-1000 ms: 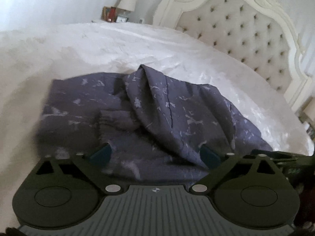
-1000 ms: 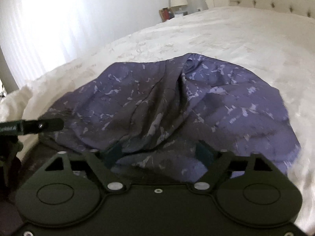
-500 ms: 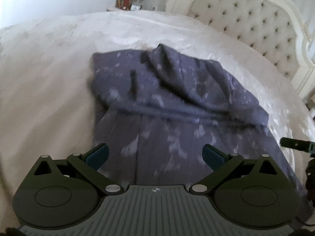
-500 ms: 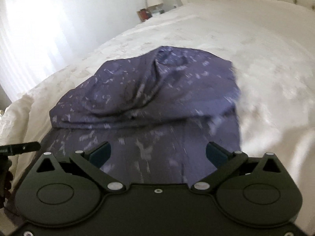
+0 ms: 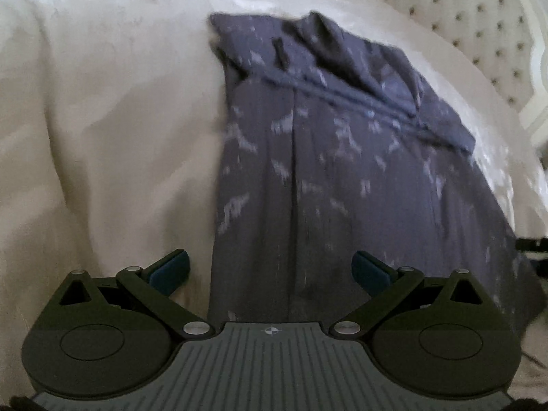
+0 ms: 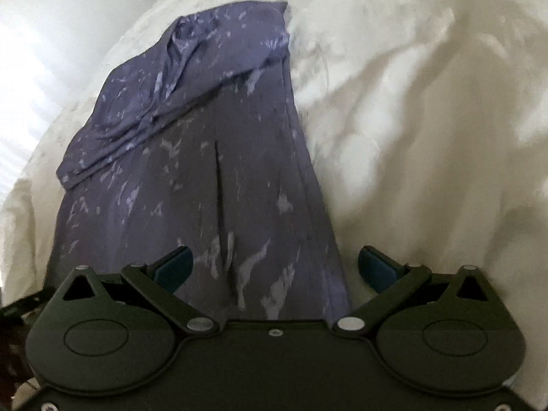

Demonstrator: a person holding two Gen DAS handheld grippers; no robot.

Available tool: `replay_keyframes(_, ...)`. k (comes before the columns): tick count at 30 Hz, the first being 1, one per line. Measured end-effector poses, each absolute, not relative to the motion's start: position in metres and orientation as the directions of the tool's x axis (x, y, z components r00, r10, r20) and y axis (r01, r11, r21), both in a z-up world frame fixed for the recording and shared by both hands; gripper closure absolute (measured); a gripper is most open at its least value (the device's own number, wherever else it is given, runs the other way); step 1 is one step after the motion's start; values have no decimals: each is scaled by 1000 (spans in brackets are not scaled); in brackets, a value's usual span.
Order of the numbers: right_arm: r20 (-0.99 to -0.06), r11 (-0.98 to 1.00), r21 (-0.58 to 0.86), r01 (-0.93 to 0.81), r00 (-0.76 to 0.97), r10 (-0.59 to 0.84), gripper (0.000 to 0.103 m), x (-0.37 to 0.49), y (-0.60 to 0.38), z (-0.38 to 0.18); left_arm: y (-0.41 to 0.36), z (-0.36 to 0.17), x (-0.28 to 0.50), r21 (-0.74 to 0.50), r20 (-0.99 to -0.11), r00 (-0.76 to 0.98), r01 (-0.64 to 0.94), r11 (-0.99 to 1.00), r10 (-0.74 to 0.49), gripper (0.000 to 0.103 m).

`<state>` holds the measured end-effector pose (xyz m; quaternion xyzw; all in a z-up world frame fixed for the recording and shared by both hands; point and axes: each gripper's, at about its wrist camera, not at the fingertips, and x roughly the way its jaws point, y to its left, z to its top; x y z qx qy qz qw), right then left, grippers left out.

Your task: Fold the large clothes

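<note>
Blurred and dim here: the purple garment (image 5: 342, 171) lies stretched lengthwise on the white bed (image 5: 102, 120), its near end cut off behind both tools. The left hand-held gripper (image 5: 270, 272) gapes wide over the cloth, gripping nothing. The right hand-held gripper (image 6: 275, 270), jaws just opened, is also empty.

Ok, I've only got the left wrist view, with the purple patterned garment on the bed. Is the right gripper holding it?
Observer: No. The right gripper is open. Its jaws have just been opening, and the garment lies under them, ungripped.
Operator: Where is it over the cloth?
Observer: Astride the garment's right edge: one fingertip is over the cloth, the other over the bedspread.
Operator: Anything beside that edge?
Observer: Only rumpled white bedspread shows there.
</note>
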<state>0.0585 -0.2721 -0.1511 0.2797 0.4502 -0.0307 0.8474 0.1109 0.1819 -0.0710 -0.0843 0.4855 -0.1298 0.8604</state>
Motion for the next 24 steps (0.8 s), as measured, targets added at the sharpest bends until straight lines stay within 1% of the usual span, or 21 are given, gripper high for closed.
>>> replay_keyframes(6,-791,827,493,271,536,295,1,48,-266,-160,180,-79,101,-258,-842,443,173,950,-309,0)
replay_keyframes(12,-809,860,472,192,483,336,1,43,-247,-167,182,-82,93,-273,-855,403,189,943,-328,0)
replay_keyframes(24,-798,843,508,175,463,385,0,45,-247,-176,160,-88,98,-147,-886,405,217,965,-226,0)
